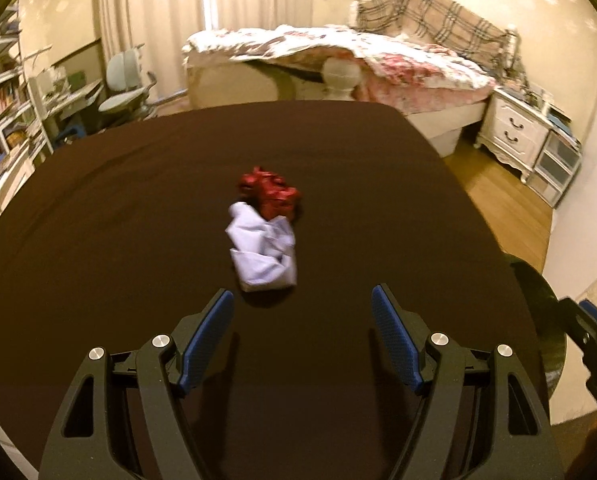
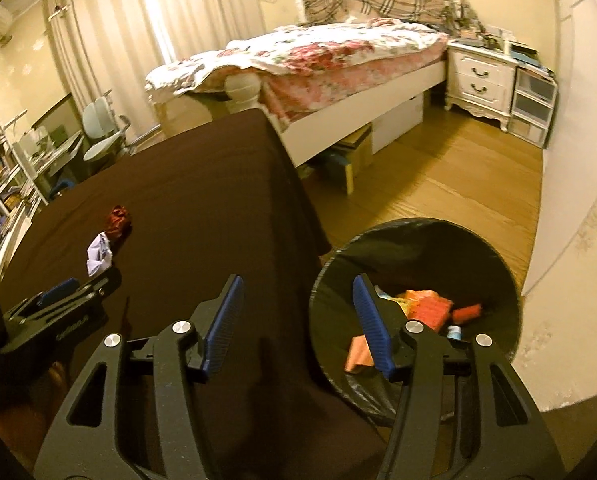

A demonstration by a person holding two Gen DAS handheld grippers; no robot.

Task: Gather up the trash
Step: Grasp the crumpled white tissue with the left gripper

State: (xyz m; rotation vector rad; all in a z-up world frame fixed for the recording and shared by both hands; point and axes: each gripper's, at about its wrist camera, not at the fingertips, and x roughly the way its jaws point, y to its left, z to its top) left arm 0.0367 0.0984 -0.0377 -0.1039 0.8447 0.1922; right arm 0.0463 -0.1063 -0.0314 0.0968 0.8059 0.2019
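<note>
A crumpled white paper (image 1: 264, 252) lies on the dark brown tablecloth (image 1: 118, 220), and a crumpled red wrapper (image 1: 268, 194) touches its far side. My left gripper (image 1: 301, 292) hovers just short of the white paper, open, with nothing between its fingers. The right wrist view shows the same white paper (image 2: 98, 256) and red wrapper (image 2: 118, 220) far to the left. My right gripper (image 2: 298, 280) stands open and empty over the table's right edge, beside the black-bagged bin (image 2: 498, 264). Orange and red packets (image 2: 428, 304) lie inside the bin.
The bin (image 1: 538, 300) stands on the wooden floor by the table's right side. A bed (image 2: 338, 60) lies beyond the table, a white nightstand (image 2: 478, 76) to the right. Bookshelves (image 1: 2, 92) and a desk chair (image 1: 126, 84) stand at the left.
</note>
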